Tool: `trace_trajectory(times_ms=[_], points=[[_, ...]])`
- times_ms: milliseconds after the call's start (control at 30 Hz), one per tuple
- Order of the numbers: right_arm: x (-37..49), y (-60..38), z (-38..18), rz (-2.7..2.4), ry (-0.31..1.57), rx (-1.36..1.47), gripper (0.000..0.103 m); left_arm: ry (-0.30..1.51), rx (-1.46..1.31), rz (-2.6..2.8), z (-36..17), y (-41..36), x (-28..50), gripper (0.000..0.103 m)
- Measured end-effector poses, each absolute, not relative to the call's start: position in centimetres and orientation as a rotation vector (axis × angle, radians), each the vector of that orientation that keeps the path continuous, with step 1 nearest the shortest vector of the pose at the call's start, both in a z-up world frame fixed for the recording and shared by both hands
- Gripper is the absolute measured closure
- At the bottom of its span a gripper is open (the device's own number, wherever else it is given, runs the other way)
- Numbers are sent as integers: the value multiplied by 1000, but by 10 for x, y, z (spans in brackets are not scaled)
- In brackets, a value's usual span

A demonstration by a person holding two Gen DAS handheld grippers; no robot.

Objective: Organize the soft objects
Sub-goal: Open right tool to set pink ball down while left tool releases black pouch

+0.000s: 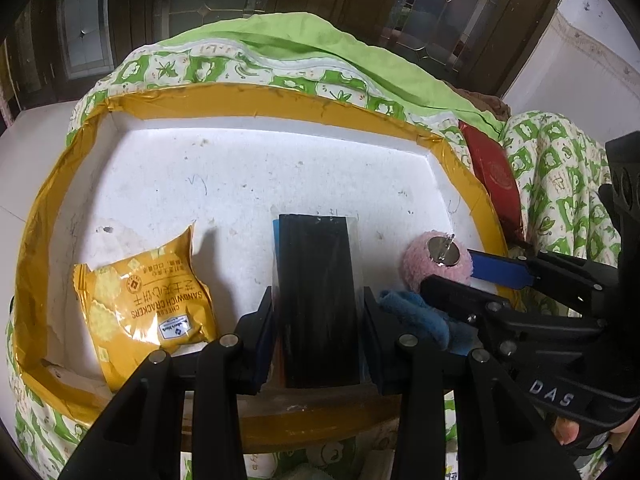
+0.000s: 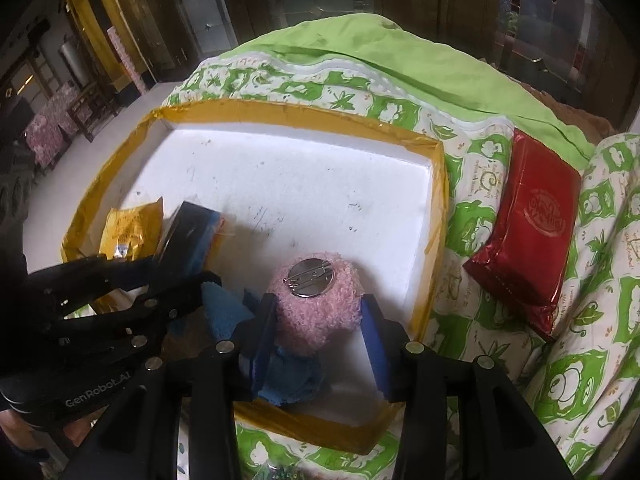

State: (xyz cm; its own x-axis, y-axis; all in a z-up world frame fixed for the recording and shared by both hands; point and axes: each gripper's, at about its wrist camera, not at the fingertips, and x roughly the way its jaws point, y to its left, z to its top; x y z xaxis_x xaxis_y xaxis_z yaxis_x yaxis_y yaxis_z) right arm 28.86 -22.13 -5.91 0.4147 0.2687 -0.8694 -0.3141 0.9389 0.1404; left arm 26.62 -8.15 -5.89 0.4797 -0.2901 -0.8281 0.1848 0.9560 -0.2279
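Note:
A white foam tray with a yellow taped rim (image 1: 256, 98) (image 2: 296, 110) lies on a green patterned quilt. My left gripper (image 1: 318, 312) is shut on a black pack in clear wrap (image 1: 314, 292) (image 2: 188, 232), held low over the tray's near side. My right gripper (image 2: 318, 316) (image 1: 448, 268) has a pink fluffy brooch (image 2: 316, 312) (image 1: 424, 264) between its pads, which touch both sides; the metal pin back faces up. A blue plush piece (image 2: 224, 312) (image 1: 416, 316) lies under and beside the brooch. A yellow cracker packet (image 1: 144, 300) (image 2: 128, 228) rests in the tray's left part.
A red foil packet (image 2: 528, 232) (image 1: 496, 176) lies on the quilt (image 2: 500, 320) right of the tray. The far half of the tray floor shows bare white foam. Dark wooden doors with glass panes stand behind. A person's fingertip (image 1: 566, 430) shows on the right gripper's handle.

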Motion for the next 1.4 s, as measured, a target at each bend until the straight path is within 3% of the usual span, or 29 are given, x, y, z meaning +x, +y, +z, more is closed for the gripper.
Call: trace_trajectory(times_ms=[200, 433, 533, 600, 767, 1400], points=[[285, -222, -58, 366, 1072, -23, 54, 1033, -120, -285, -56, -78, 265, 65], [279, -229, -49, 373, 1050, 36, 45, 996, -164, -262, -44, -67, 261, 43], [275, -231, -44, 374, 1034, 67, 37, 980, -188, -260, -38, -62, 257, 40], [270, -232, -38, 355, 1006, 63, 25, 971, -198, -256, -34, -58, 255, 36], [259, -236, -30, 362, 977, 111, 15, 937, -219, -237, -24, -49, 244, 22], [212, -239, -11, 364, 877, 95, 9, 885, -168, -237, -2, -48, 212, 16]])
